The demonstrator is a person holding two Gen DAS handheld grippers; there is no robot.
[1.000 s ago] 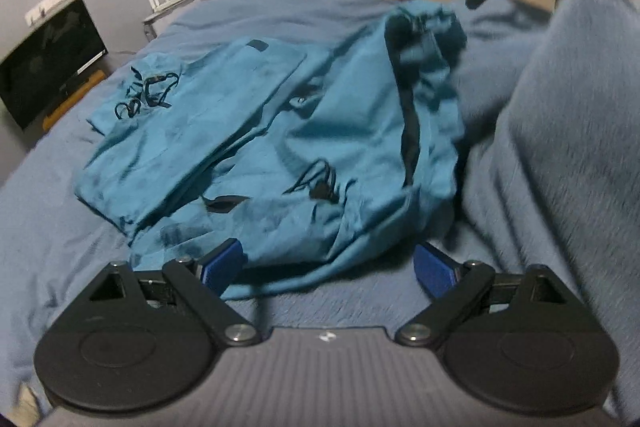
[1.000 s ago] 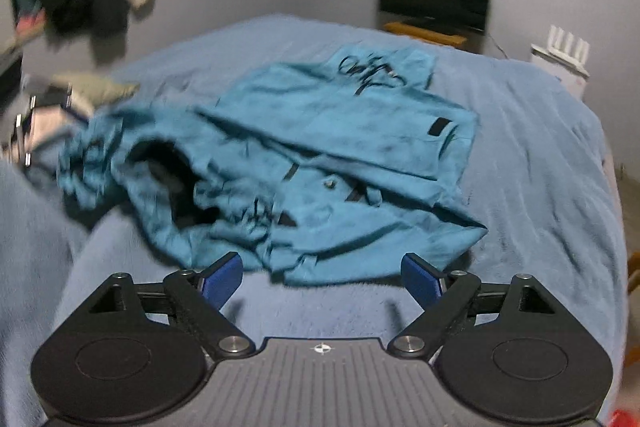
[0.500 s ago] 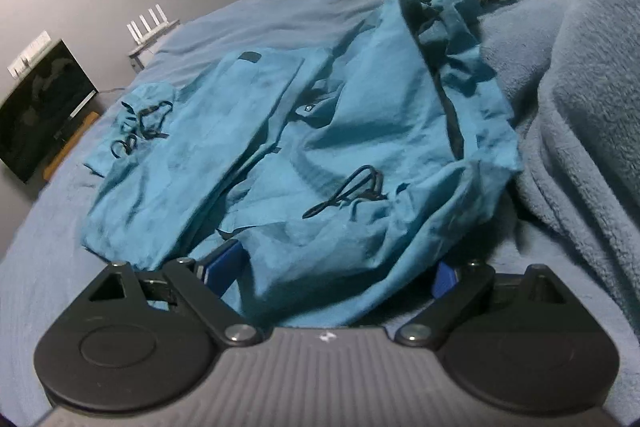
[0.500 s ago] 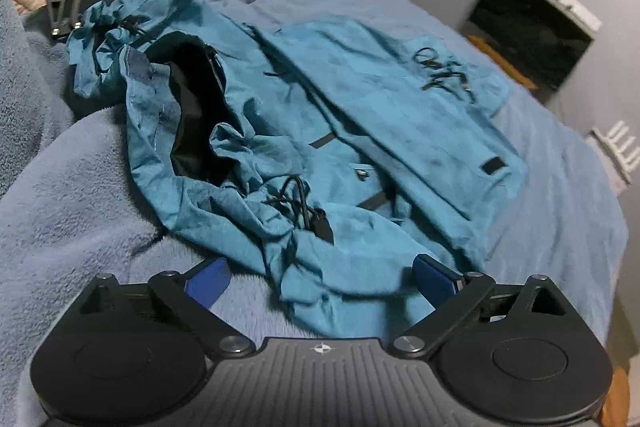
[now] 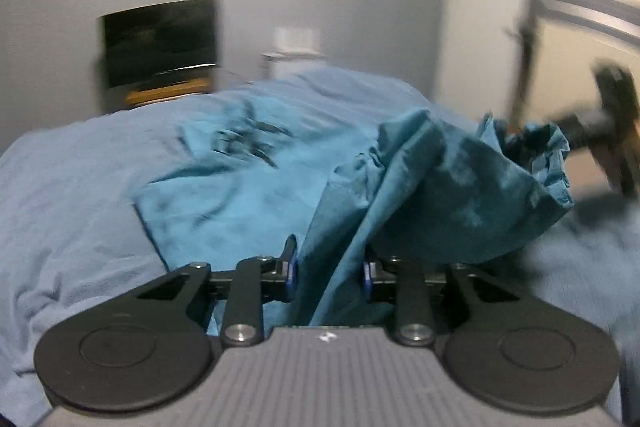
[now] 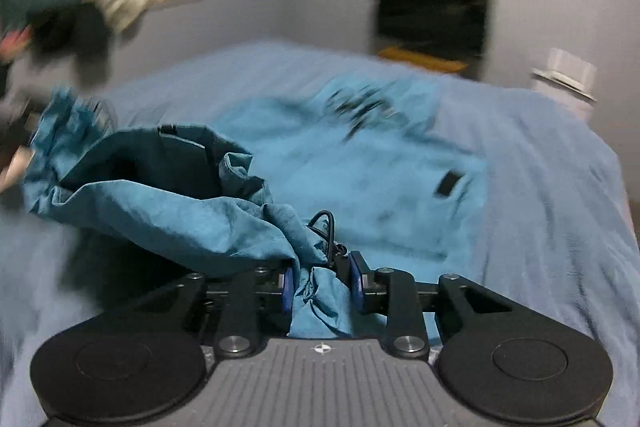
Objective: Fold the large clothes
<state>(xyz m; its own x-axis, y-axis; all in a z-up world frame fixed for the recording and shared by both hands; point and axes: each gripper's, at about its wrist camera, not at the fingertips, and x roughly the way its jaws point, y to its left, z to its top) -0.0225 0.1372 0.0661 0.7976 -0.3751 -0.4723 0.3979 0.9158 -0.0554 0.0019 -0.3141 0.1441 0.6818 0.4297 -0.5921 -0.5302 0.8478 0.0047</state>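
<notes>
A large teal jacket [image 5: 240, 179] with black drawstrings lies on the blue bed; it also shows in the right wrist view [image 6: 360, 163]. My left gripper [image 5: 330, 269] is shut on a bunched fold of its near edge, with fabric rising between the blue pads. My right gripper [image 6: 322, 281] is shut on another part of the near edge, next to a black cord loop [image 6: 326, 223]. The held edge is lifted off the bed and sags between the two grippers. The right gripper also shows blurred in the left wrist view [image 5: 600, 123].
The blue blanket [image 5: 72, 187] covers the whole bed. A dark TV [image 5: 160, 43] stands against the far wall, with a white router [image 6: 568, 67] beside it. Clothes [image 6: 80, 15] hang at the left wall.
Both grippers were open above the jacket's near edge; both have closed on the fabric and lifted it. The views have tilted up toward the far wall, with motion blur.
</notes>
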